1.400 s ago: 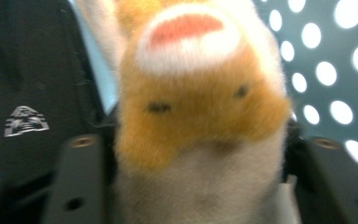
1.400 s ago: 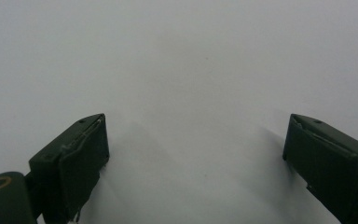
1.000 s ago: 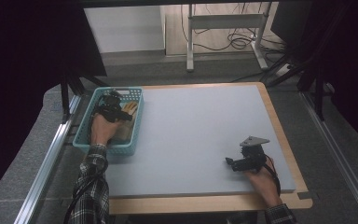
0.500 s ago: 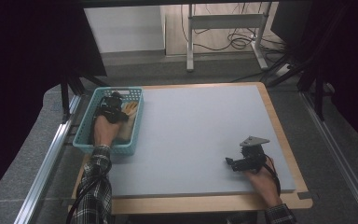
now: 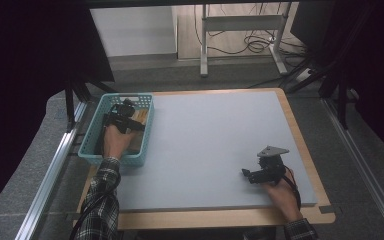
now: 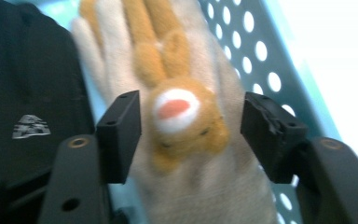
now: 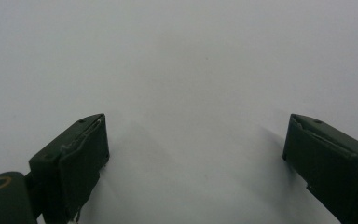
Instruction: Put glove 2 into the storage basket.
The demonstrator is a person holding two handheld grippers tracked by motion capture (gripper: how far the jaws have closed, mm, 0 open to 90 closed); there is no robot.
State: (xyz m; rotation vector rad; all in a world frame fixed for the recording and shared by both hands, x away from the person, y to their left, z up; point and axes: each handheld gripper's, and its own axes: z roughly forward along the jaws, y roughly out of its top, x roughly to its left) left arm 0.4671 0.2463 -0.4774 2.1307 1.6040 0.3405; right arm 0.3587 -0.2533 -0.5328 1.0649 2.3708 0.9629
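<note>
From the high view, I am holding my left gripper (image 5: pixel 122 116) down inside the teal perforated plastic basket (image 5: pixel 91 150) at the left edge of the pale grey table mat (image 5: pixel 215 145), while my right gripper (image 5: pixel 266 169) is resting well apart near the mat's front right corner.

In the left gripper view, I am straddling a cream knitted glove with an orange animal face and ears (image 6: pixel 182 116). It is lying in the basket, just beside a black fabric item (image 6: pixel 28 93). My jaws have just been opening; they are standing partly open on either side of the face, the pads not pressing on it.

In the right gripper view, I am keeping my jaws wide apart over bare mat, holding nothing.
</note>
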